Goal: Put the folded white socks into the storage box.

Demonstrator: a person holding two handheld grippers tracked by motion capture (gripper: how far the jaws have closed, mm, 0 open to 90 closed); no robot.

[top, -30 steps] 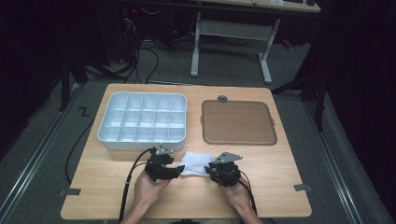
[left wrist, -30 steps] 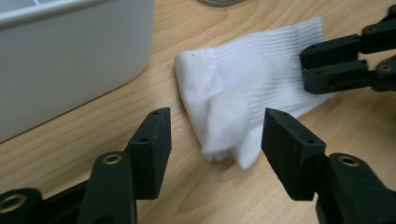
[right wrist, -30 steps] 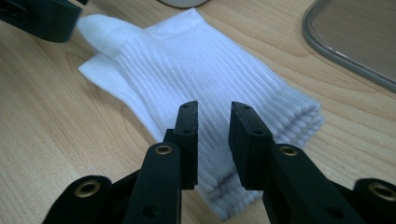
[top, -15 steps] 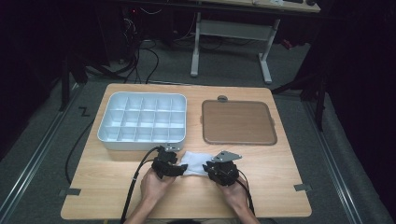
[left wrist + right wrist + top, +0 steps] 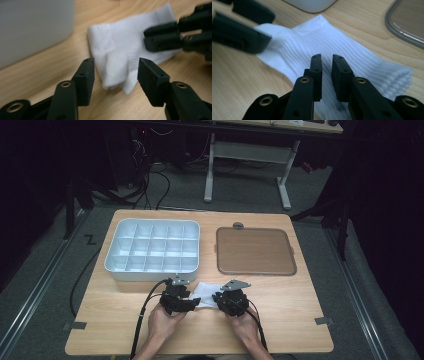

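On the table (image 5: 300, 320), one sock (image 5: 352, 62): left gripper (image 5: 113, 72) gapes, right gripper (image 5: 326, 75) closing over it.

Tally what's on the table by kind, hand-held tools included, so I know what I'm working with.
White sock: 1
White divided tray: 1
Brown mat in a grey frame: 1
Small grey round thing by the mat's far edge: 1
Hand-held tools: 2, the left tool and the right tool
Total: 6
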